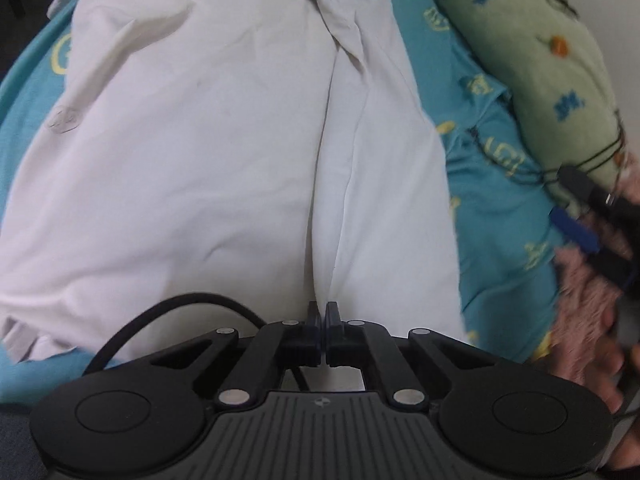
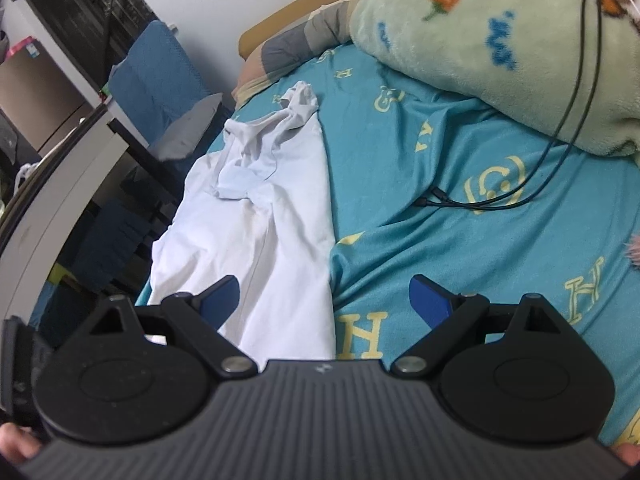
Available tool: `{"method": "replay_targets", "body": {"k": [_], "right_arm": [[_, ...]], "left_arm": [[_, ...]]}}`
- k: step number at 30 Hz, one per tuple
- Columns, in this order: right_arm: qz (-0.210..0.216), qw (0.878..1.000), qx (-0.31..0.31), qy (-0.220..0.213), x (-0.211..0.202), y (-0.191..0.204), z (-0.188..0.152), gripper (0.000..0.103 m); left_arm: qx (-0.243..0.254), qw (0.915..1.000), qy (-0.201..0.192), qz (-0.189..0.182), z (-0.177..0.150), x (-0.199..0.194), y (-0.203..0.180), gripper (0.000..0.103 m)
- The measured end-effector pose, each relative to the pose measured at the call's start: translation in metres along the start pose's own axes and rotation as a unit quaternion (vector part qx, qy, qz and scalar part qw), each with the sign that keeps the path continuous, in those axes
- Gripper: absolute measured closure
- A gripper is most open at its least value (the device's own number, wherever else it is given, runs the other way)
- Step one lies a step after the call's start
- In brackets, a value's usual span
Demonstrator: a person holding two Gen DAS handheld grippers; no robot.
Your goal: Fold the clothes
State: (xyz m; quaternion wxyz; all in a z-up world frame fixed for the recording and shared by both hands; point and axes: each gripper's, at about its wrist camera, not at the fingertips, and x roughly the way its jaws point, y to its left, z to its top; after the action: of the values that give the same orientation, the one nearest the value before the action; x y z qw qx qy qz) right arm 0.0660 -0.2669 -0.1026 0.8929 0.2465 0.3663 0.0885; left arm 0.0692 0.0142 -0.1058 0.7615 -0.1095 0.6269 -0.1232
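White cotton fills most of my left view: a white short-sleeved shirt (image 1: 224, 152) lies spread on the bed, over a teal bedsheet printed with yellow letters and smiley faces (image 1: 492, 208). A long crease runs down the shirt's middle toward me, and its collar end is bunched up at the far side. My left gripper (image 1: 323, 312) points steeply down at the near part of that crease; its fingers are pressed together, and I cannot tell whether any cloth is pinched between them.

From the right view, the shirt (image 2: 256, 240) lies along the bed's left edge, with its crumpled sleeve and collar farthest away. My right gripper (image 2: 324, 300) hovers over the shirt's near right edge, its blue-padded fingers (image 2: 428, 300) spread wide, holding nothing; one sits above the cloth, the other above the sheet.

A pale green fleece blanket with blue and orange motifs (image 2: 500, 40) is heaped farther back on the right, and thin black cables (image 2: 480, 200) trail from it across the sheet.
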Motion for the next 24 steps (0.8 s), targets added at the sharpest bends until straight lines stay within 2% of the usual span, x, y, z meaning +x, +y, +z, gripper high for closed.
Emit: {"method": "replay_targets", "body": {"k": [4, 5, 6, 8, 10, 12, 16, 19, 21, 24], "right_arm": [[0.001, 1.0, -0.019, -0.002, 0.002, 0.009, 0.001, 0.01], [-0.001, 1.0, -0.027, -0.004, 0.002, 0.011, 0.0, 0.01], [-0.003, 0.999, -0.034, -0.006, 0.001, 0.014, 0.0, 0.01], [-0.008, 0.999, -0.047, -0.013, 0.0, 0.018, -0.001, 0.01], [-0.009, 0.998, -0.051, -0.029, -0.006, 0.019, -0.001, 0.01], [-0.008, 0.997, -0.055, -0.046, -0.012, 0.021, 0.0, 0.01], [-0.002, 0.995, -0.061, -0.083, -0.022, 0.022, 0.003, 0.011], [-0.001, 0.993, -0.072, -0.096, -0.022, 0.025, 0.009, 0.011], [-0.001, 0.992, -0.09, -0.087, -0.009, 0.03, 0.02, 0.011], [0.0, 0.992, -0.107, -0.059, 0.024, 0.04, 0.044, 0.011]], "left_arm": [[0.033, 0.9993, -0.021, -0.001, -0.004, -0.01, -0.01, 0.096], [0.043, 0.9984, -0.036, -0.002, -0.005, -0.015, -0.013, 0.086], [0.057, 0.9968, -0.056, -0.001, -0.006, -0.022, -0.017, 0.069], [0.078, 0.9922, -0.097, -0.001, -0.005, -0.036, -0.024, 0.049], [0.092, 0.9857, -0.141, 0.0, 0.002, -0.048, -0.033, 0.037], [0.107, 0.9776, -0.18, 0.019, 0.012, -0.06, -0.042, 0.021], [0.104, 0.9649, -0.239, 0.034, 0.058, -0.072, -0.056, 0.019], [0.086, 0.9569, -0.277, 0.022, 0.086, -0.077, -0.055, 0.019], [0.083, 0.9489, -0.303, 0.026, 0.095, -0.079, -0.05, 0.018], [0.081, 0.9449, -0.316, 0.02, 0.099, -0.074, -0.03, 0.018]]}}
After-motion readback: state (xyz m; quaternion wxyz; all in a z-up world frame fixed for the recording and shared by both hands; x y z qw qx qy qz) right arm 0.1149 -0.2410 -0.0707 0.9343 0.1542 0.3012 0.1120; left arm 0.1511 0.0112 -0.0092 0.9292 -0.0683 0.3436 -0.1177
